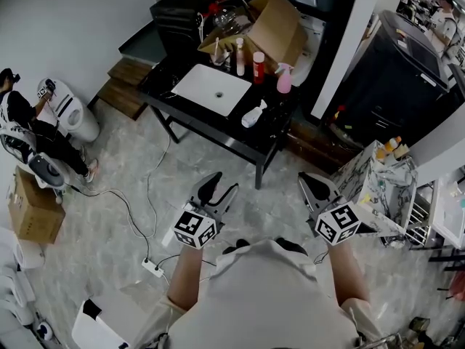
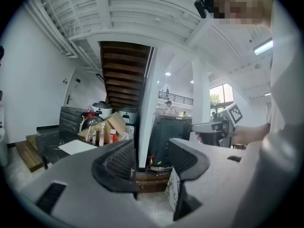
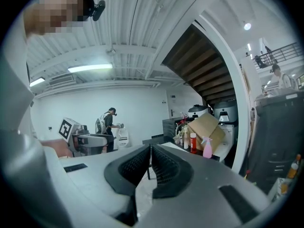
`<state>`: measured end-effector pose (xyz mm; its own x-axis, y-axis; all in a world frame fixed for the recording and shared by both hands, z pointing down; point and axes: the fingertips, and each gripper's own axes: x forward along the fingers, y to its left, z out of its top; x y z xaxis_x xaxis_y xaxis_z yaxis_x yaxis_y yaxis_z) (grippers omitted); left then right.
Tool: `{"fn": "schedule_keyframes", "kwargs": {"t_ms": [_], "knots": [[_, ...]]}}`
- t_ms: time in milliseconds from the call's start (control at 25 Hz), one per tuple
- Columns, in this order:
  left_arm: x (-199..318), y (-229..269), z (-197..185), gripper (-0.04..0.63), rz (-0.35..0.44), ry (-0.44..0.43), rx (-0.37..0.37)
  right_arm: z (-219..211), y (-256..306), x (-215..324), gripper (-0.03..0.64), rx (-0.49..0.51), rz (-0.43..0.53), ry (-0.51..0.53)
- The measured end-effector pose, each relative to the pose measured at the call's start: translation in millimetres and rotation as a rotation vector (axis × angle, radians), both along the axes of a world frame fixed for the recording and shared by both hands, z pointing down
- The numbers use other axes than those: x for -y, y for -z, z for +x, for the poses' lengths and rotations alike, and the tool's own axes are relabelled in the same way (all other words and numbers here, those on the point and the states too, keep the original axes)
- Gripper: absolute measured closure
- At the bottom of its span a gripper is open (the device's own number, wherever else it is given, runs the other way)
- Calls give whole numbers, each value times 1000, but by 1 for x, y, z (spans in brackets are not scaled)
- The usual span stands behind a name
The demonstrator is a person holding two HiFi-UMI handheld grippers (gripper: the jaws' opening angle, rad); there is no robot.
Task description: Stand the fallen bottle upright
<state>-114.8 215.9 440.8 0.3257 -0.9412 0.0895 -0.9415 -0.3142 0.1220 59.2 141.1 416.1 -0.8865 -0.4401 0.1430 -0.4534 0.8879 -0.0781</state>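
My left claw (image 1: 219, 182) is released and empty, and my right claw (image 1: 310, 182) is clenched on nothing, both well short of the sink (image 1: 202, 86). The fallen bottle (image 1: 253, 114) lies just right of that sink. I'd grip its body, then tip it up.

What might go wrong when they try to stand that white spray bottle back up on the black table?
The fallen white spray bottle lies not far from the edge of the table, so a clumsy nudge might roll it off. The pink spray bottle and the red bottle stand just behind it and may get knocked over. A power strip lies on the floor beside the person, a possible trip on the way.
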Motion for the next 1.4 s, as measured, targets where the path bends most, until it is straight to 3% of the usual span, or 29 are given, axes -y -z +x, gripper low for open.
{"fn": "schedule_keyframes", "kwargs": {"t_ms": [720, 1400], "knots": [[-5, -3, -27, 328, -11, -14, 2, -17, 1, 0, 580, -7, -1, -48], [85, -17, -42, 329, -54, 41, 3, -31, -18, 102, 581, -5, -48, -25]]}}
